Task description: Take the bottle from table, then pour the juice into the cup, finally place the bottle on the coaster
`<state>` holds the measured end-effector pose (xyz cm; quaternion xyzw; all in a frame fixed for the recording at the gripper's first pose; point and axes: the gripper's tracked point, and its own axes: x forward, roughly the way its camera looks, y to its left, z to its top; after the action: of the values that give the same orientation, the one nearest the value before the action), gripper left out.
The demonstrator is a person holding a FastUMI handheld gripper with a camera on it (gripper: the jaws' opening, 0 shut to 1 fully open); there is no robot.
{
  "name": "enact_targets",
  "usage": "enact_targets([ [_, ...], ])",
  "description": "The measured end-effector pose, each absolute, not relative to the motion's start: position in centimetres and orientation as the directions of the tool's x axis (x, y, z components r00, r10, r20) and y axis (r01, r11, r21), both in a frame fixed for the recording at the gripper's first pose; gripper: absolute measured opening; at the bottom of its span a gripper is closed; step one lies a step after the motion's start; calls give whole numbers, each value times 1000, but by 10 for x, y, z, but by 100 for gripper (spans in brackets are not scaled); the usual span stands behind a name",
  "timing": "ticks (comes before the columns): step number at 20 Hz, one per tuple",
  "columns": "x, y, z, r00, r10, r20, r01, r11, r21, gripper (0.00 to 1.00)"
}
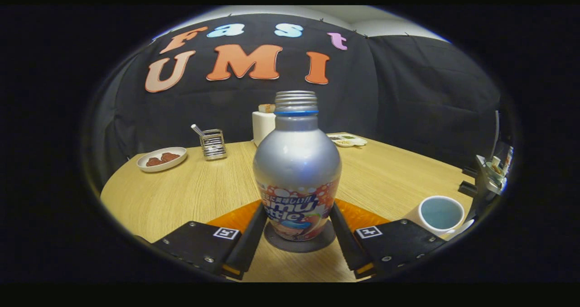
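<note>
Bottle (297, 171): silver metal body, threaded neck uncapped, blue ring below the thread, printed label on the lower half. Stands upright on a dark round coaster (297, 244), which lies on the wooden table (195, 194) partly over an orange mat (231, 220).

Gripper (297, 221): fingers lie either side of the bottle's lower body, one at each flank, tips reaching the label. They appear to touch the bottle's sides; whether both press on it cannot be told.

Cup (440, 214): white, pale blue inside, on the near right of the table, well apart from the bottle; its contents cannot be made out.

Far left: white oval dish (161, 158) with brown pieces.
Far centre-left: small metal wire holder (213, 144) with a utensil handle sticking out.
Behind the bottle: white cylindrical container (263, 126) with something tan on top.
Far right of the bottle: small white tray (347, 140) with green and pale items, too small to identify.
</note>
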<state>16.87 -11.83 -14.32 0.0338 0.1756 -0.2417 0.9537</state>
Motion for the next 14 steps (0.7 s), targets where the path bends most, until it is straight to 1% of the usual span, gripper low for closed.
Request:
enact_targets([
  [7, 169, -114, -150, 823, -431, -371, 469, 883, 15, 81],
  [10, 167, -112, -156, 821, -420, -388, 452, 892, -8, 88],
  [12, 167, -107, -158, 825, -402, -398, 432, 902, -15, 98],
  [14, 163, -106, -154, 830, -399, -390, 426, 905, -19, 98],
])
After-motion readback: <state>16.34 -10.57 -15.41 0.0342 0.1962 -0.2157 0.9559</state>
